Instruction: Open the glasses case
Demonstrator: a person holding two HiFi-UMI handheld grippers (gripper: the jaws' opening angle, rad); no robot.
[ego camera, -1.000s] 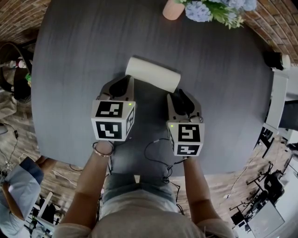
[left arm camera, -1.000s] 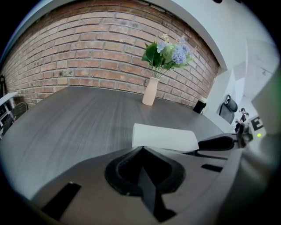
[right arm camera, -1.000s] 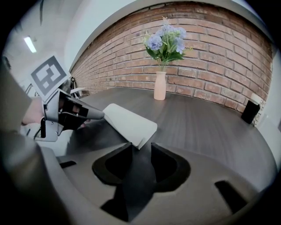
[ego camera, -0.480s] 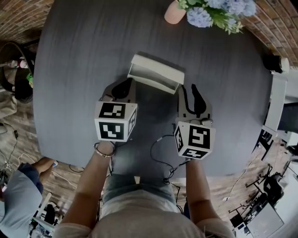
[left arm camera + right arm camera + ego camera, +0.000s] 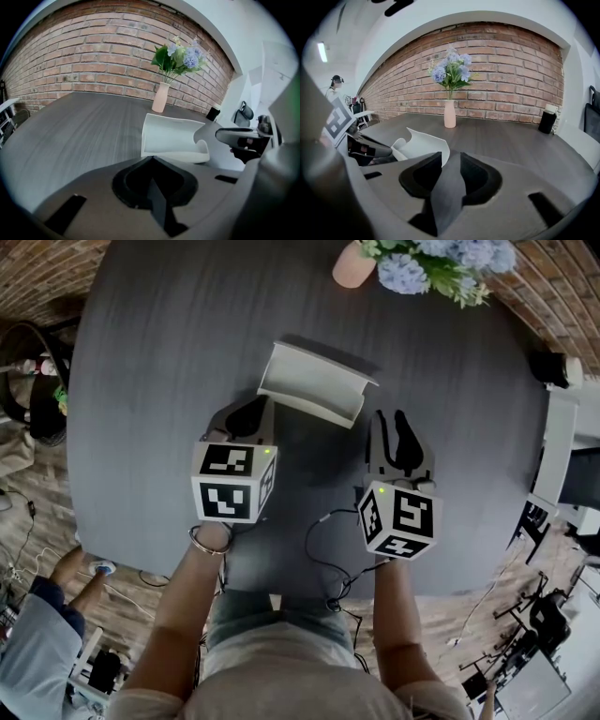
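I count one white glasses case (image 5: 314, 390), sitting toward the far edge of the table (image 5: 169, 352) with its lid up. One vase of flowers (image 5: 352, 262) stands at the far edge and one small dark container (image 5: 548, 360) at the right edge.

There are two claws. The left gripper (image 5: 261, 402) has its jaws drawn together, tips at the case's near left corner. The right gripper (image 5: 392, 420) is clear of the case, its jaws wide but closing on nothing.

A second ago the case lay shut, with the right gripper at its right end.
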